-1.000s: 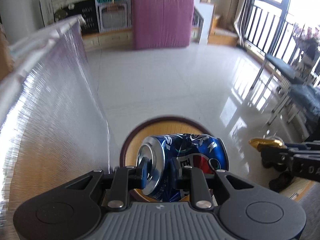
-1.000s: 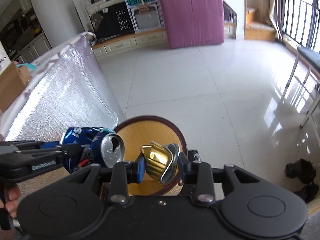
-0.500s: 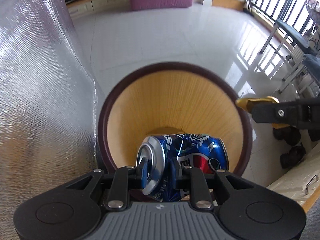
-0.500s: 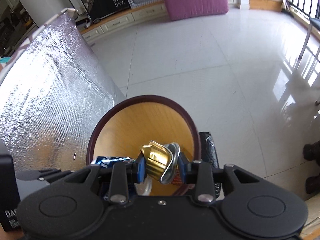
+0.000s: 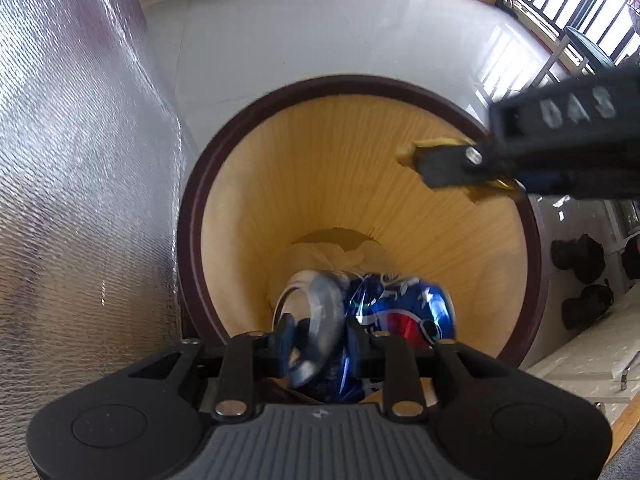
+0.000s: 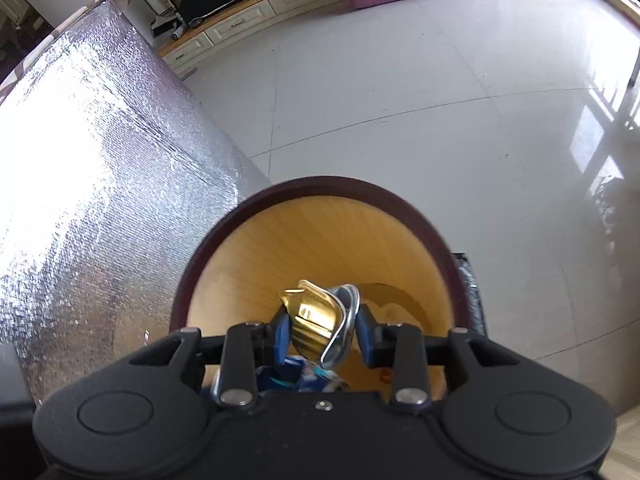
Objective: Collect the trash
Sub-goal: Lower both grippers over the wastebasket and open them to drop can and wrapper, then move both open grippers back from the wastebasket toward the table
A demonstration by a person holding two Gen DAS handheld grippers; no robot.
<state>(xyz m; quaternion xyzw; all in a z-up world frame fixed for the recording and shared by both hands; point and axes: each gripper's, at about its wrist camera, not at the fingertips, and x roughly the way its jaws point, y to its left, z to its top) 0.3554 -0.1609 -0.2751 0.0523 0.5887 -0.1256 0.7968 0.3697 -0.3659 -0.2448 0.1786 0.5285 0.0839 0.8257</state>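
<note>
my left gripper (image 5: 318,330): jaws opening, blue can (image 5: 368,312) still between them
can's long axis: nine-to-three, directly above bin (image 5: 192,216)
my right gripper (image 6: 322,326): narrow, clamping gold capsule (image 6: 316,314)

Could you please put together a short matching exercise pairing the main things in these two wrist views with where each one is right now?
Things:
1. blue can
2. gold capsule
3. white paper
4. silver foil sheet

Places:
A. at the bottom of the bin
B. between the fingers of the right gripper
C. outside the bin, beside its rim
D. between the fingers of the left gripper, whose jaws are opening

Pairs: 1-D, 2-B, 3-A, 4-C
</note>
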